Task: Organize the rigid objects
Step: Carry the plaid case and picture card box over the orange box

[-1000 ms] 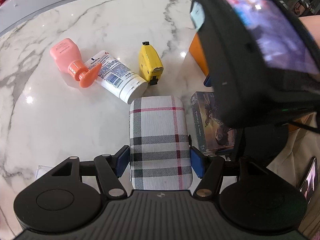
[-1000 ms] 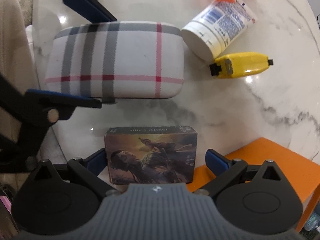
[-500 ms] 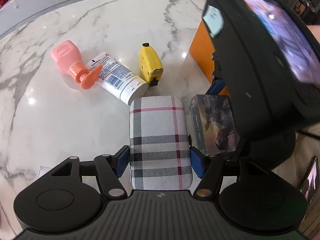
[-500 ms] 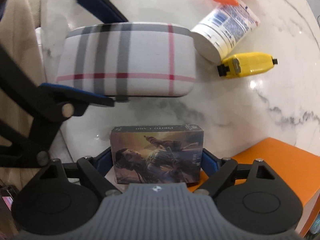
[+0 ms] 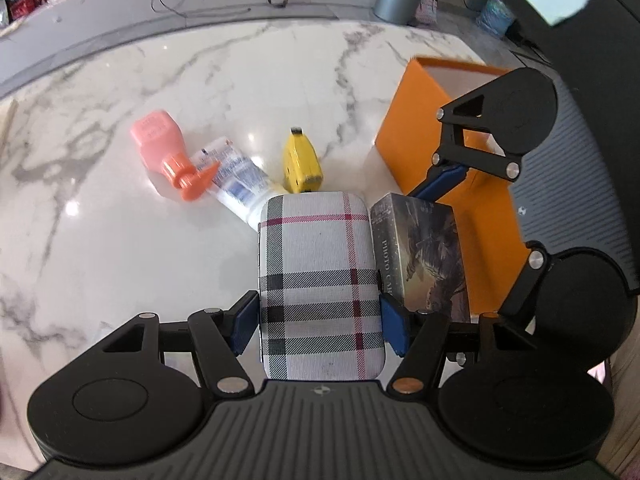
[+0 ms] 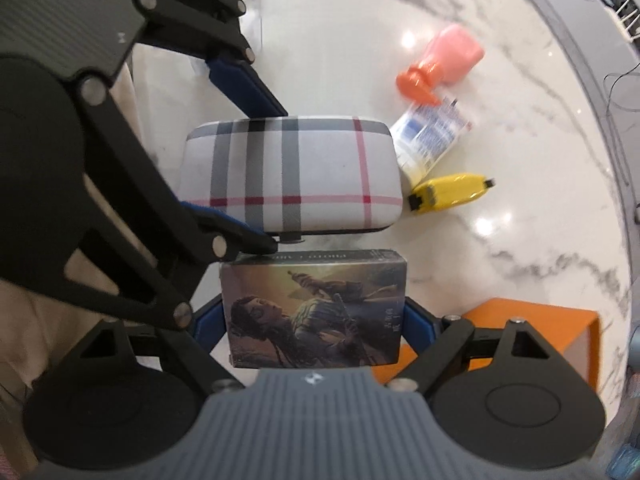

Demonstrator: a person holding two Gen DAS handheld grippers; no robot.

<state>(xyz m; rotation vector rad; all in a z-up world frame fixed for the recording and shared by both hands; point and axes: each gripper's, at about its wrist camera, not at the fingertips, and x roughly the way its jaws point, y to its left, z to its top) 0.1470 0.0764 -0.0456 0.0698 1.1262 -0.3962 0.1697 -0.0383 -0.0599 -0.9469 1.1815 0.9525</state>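
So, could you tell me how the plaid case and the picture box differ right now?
The plaid case is white fabric with dark and red checks and rounded corners; the picture box is glossy, printed with a painted figure, and sharp-cornered. The plaid case sits in the left gripper, the picture box in the right gripper. In both views the case looks larger than the box. Both are clamped between blue pads, side by side above the marble table.
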